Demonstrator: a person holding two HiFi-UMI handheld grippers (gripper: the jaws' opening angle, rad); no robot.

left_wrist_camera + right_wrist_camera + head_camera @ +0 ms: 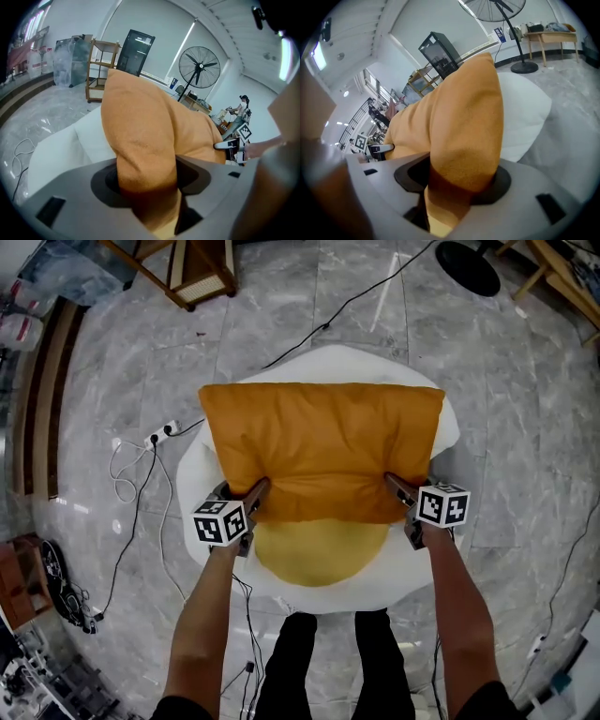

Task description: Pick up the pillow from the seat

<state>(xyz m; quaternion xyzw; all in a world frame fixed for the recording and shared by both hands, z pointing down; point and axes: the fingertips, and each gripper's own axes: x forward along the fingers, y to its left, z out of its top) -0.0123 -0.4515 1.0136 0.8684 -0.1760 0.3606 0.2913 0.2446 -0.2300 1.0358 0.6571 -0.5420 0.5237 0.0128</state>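
Pinching the near-left corner of the orange pillow (323, 451), the left hand-held gripper (255, 495) sits at about 7 o'clock of the cushion's face in the head view. Its own view shows the fabric bunched and squeezed between both jaws. The right hand-held gripper (398, 486) is clamped the same way on the near-right corner, at about 4 o'clock, with a thick fold of orange cloth filling the gap between its jaws.

The pillow spreads flat across the white seat (448, 432), its long edges running from 9 to 3 o'clock. Whether it has lifted clear of the seat cannot be told. A yellow cushion (319, 554) peeks out from beneath its near edge at 6 o'clock.

The seat stands on a grey marble floor (525, 427). Cables (141, 512) trail over the floor at 9 o'clock, and the dark base of a standing fan (467, 266) lies at 1 o'clock.
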